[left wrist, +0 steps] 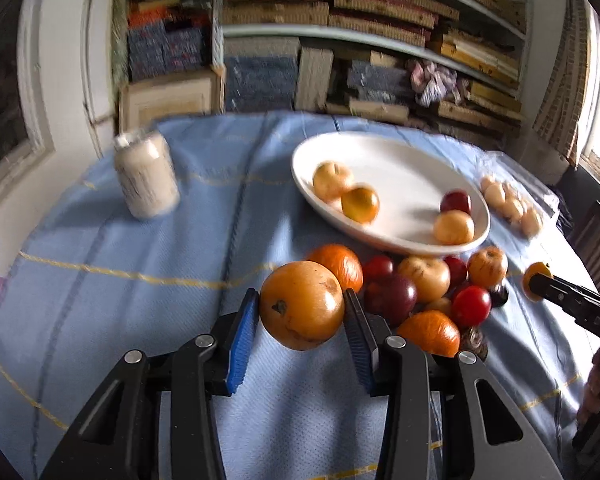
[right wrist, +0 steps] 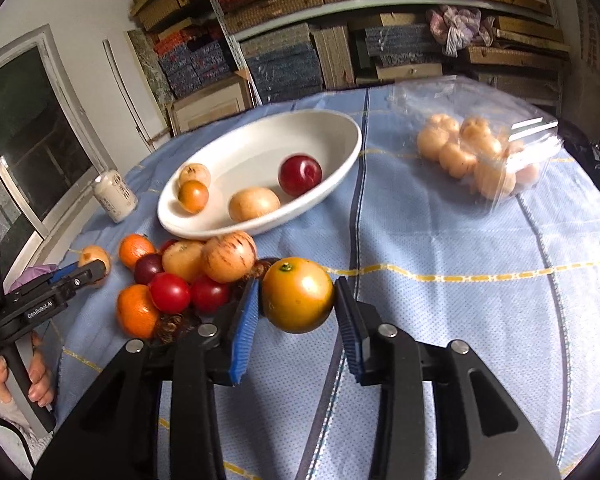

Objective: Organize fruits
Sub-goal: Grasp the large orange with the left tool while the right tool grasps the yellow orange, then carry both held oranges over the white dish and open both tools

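Note:
My left gripper [left wrist: 301,296] is shut on a round yellow-orange fruit [left wrist: 302,312], held just above the blue cloth in front of a pile of fruits [left wrist: 420,292]. My right gripper [right wrist: 297,284] is shut on an orange fruit with a green stem end [right wrist: 298,300], right of the same pile [right wrist: 188,276]. Beyond the pile stands a white oval dish [left wrist: 380,240] [right wrist: 204,232] holding two pale fruits, an orange one and a red plum. Each wrist view shows the other gripper [left wrist: 534,282] [right wrist: 96,270] from the side, its fruit between the tips.
A white jar [left wrist: 146,178] [right wrist: 114,196] stands at the table's far left. A clear plastic bag of pale fruits [left wrist: 512,204] [right wrist: 476,152] lies at the far right. Packed shelves rise behind the table. A person's hands [right wrist: 40,384] grip the left handle.

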`<control>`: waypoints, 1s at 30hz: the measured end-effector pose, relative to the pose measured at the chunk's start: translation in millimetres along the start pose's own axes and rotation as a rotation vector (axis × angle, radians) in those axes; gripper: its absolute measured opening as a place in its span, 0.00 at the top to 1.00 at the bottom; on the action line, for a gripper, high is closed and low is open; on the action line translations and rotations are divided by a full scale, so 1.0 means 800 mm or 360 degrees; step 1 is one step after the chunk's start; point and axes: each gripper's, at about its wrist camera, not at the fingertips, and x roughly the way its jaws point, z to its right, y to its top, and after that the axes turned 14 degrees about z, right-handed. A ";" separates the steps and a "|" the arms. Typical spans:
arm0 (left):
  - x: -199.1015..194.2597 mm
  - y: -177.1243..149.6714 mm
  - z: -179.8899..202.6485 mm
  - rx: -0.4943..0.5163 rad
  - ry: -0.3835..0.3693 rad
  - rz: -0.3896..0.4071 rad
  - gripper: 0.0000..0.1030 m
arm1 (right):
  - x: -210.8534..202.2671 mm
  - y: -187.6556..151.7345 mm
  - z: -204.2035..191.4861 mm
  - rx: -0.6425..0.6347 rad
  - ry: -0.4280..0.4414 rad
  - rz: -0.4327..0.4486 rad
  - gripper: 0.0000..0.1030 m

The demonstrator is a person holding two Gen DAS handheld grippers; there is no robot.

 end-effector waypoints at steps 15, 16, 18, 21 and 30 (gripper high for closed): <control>-0.017 0.074 0.005 0.0024 0.0007 0.0075 0.59 | -0.039 0.052 -0.043 -0.0096 0.0047 0.0161 0.64; -0.013 0.085 0.009 0.0034 0.0003 0.0083 0.59 | -0.038 0.068 -0.050 -0.0116 0.0052 0.0182 0.64; 0.000 0.108 0.018 0.0038 -0.0016 0.0083 0.59 | -0.033 0.092 -0.058 -0.0135 0.0064 0.0209 0.64; 0.024 0.130 0.032 0.0049 -0.0037 0.0070 0.59 | -0.010 0.114 -0.066 -0.0154 0.0074 0.0213 0.64; 0.149 0.141 0.072 0.0128 -0.0054 -0.0089 0.59 | 0.108 0.111 -0.072 -0.0167 0.0067 -0.0003 0.64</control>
